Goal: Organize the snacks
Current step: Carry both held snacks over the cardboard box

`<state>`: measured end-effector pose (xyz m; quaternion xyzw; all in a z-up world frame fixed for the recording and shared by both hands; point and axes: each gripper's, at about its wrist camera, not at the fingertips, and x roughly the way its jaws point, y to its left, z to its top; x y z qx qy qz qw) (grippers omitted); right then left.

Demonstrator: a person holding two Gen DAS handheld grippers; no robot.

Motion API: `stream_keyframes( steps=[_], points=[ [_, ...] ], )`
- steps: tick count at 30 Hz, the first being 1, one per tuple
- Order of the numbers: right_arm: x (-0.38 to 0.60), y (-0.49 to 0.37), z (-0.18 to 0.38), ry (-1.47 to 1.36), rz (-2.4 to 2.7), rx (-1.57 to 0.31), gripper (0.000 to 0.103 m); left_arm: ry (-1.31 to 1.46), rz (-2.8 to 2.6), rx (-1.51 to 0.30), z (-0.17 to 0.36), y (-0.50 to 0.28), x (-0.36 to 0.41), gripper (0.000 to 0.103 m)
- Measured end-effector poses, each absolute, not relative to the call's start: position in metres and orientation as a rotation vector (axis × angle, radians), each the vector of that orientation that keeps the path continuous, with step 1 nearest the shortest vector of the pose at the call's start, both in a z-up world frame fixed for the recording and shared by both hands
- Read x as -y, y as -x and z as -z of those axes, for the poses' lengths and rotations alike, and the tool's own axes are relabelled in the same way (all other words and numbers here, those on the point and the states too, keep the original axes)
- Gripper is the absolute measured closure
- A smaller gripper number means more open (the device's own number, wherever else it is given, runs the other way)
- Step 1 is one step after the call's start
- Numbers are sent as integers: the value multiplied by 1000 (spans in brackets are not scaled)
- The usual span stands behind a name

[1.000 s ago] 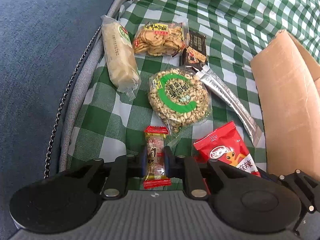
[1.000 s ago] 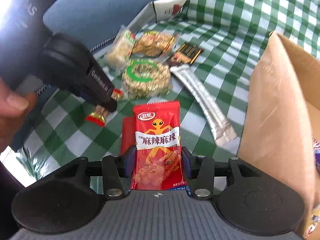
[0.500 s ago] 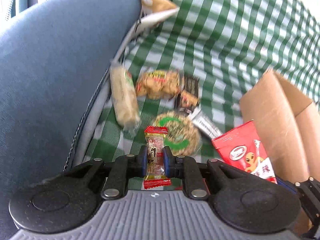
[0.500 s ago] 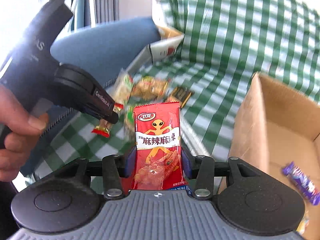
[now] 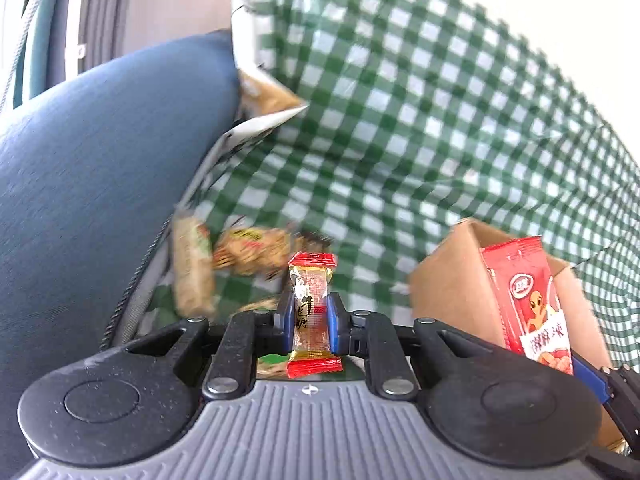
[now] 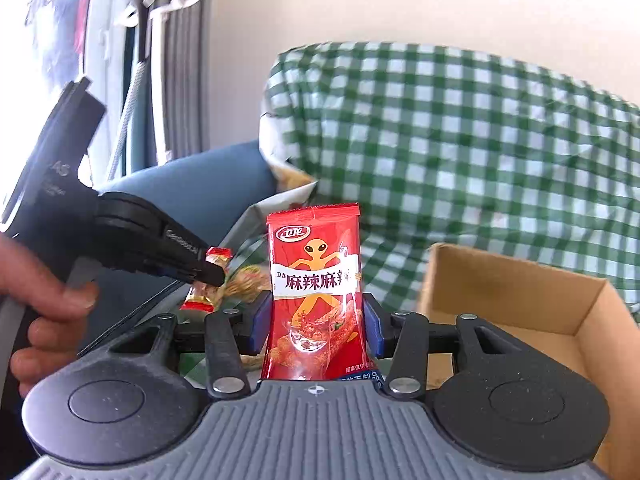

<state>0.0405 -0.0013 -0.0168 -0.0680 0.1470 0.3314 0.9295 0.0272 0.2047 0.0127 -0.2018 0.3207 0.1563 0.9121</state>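
Note:
My left gripper [image 5: 311, 320] is shut on a small red-ended candy [image 5: 311, 304] and holds it upright, well above the snacks. It also shows in the right wrist view [image 6: 208, 276], with the candy [image 6: 206, 280] in its tips. My right gripper [image 6: 316, 320] is shut on a red spicy-strip packet [image 6: 316, 292], held upright to the left of the open cardboard box [image 6: 520, 292]. The packet [image 5: 528, 300] shows in the left wrist view in front of the box [image 5: 452, 292].
A long pale wafer pack [image 5: 191, 268] and a biscuit bag [image 5: 252, 254] lie blurred on the green checked cloth [image 5: 400, 160]. A blue cushion [image 5: 100, 184] rises at the left. A white paper bag [image 5: 260, 120] stands behind it.
Both grippers have risen and tilted up with their snacks. The table snacks have dropped low in view and the right gripper's packet has come nearer the box.

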Motion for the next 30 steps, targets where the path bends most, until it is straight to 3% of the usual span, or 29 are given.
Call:
stream_keyframes(
  steps=[14, 30],
  points=[
    [74, -70, 12, 39, -546, -267, 54, 331, -176, -500, -33, -42, -132, 86],
    [141, -87, 18, -38, -397, -279, 54, 303, -17, -456, -34, -68, -66, 86]
  ],
)
